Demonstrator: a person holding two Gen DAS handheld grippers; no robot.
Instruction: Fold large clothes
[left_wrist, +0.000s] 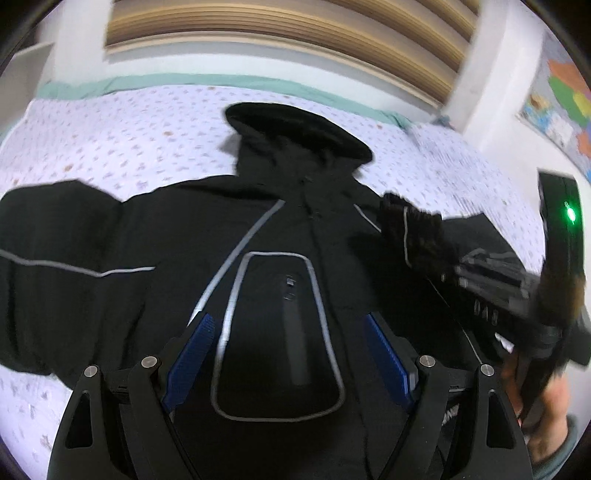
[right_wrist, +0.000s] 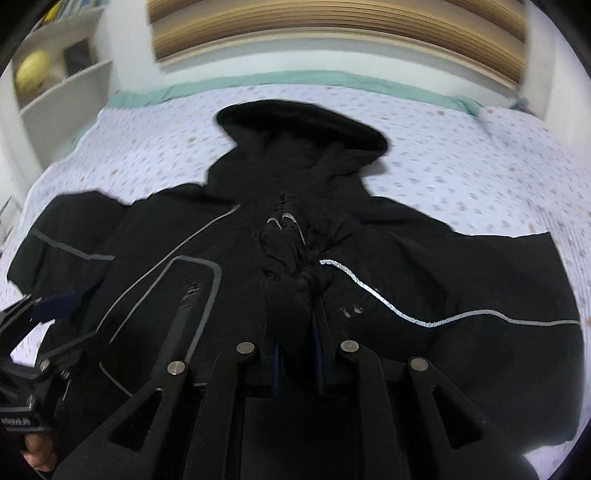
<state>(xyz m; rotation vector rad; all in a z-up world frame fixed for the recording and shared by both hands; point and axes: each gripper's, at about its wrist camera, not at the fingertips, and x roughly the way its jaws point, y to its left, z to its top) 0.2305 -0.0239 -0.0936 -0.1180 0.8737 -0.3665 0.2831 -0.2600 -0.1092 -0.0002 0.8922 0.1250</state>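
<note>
Black jacket (left_wrist: 155, 258) on bed (left_wrist: 110, 136), left gripper (left_wrist: 291, 354) agape, right gripper (right_wrist: 295, 354) pinching bunched jacket fabric, pads mostly hidden, edges blurred

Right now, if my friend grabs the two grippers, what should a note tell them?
Left gripper: open, empty, above the chest of the black hooded jacket with grey reflective piping.
Right gripper: shut on a bunched fold of the jacket, with its cuff pulled in over the middle.
The jacket lies front up on the pale flower-print bedspread, hood at the far end.
Done: that sleeve is partly drawn in.
Left: the other sleeve is still spread out; body and hood unfolded.
</note>
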